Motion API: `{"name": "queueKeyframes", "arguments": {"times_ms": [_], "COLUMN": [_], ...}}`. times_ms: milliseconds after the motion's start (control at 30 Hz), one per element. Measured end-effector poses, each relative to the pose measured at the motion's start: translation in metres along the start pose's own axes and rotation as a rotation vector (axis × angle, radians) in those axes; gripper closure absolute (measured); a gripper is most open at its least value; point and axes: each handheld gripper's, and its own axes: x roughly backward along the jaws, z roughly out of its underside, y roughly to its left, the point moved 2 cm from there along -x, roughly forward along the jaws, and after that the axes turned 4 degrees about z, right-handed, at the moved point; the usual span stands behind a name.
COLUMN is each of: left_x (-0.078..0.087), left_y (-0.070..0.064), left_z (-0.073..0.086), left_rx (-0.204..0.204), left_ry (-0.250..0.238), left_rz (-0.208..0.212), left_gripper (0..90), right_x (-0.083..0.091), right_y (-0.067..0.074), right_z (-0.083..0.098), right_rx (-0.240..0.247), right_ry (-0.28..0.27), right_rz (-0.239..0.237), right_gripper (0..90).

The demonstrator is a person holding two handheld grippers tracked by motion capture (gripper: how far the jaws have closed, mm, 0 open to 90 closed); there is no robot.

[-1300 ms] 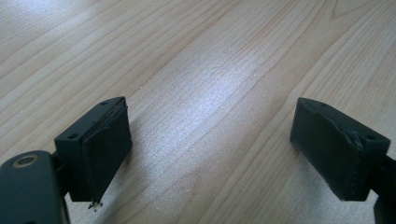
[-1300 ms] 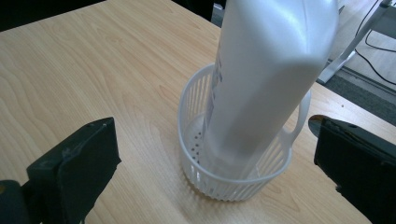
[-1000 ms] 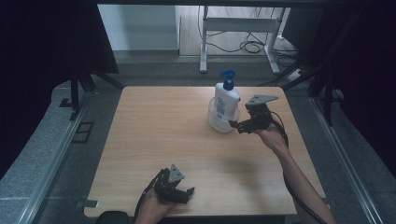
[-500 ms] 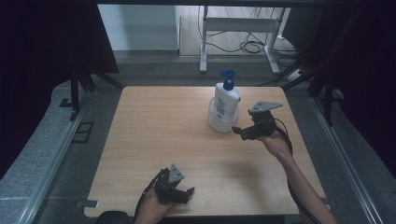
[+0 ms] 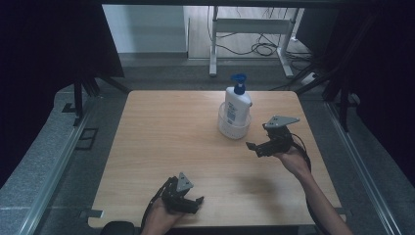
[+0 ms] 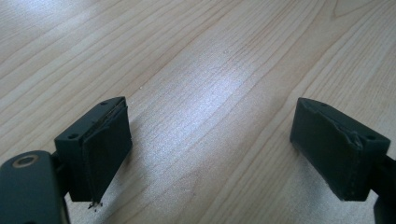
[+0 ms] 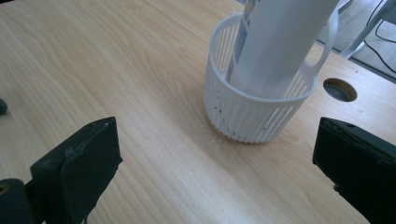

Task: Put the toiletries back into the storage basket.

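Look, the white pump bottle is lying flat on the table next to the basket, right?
Not quite. The pump bottle stands upright inside the white basket, not flat beside it. The right gripper view shows the basket's slatted wall around the bottle's base.

left gripper [image 5: 195, 201] low at near edge, jaws wide; right gripper [image 5: 252, 147] raised, jaws wide.
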Motion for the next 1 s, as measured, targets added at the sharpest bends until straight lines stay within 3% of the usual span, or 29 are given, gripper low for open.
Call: {"name": "queueKeyframes", "arguments": {"times_ms": [633,1000], "left_x": [0.0,0.0], "left_y": [0.0,0.0], "left_z": [0.0,0.0], "left_rx": [0.001,0.0], "left_ry": [-0.001,-0.001], "left_rz": [-0.001,-0.002], "left_gripper": [11.9,11.9], "right_x": [0.014,0.031], "right_y": [0.016,0.023], "right_z": [0.043,0.062], "right_rx": [-0.009,-0.013], "right_ry": [0.0,-0.017], "right_rz": [0.005,0.021], "right_gripper": [0.7,0.9]}}
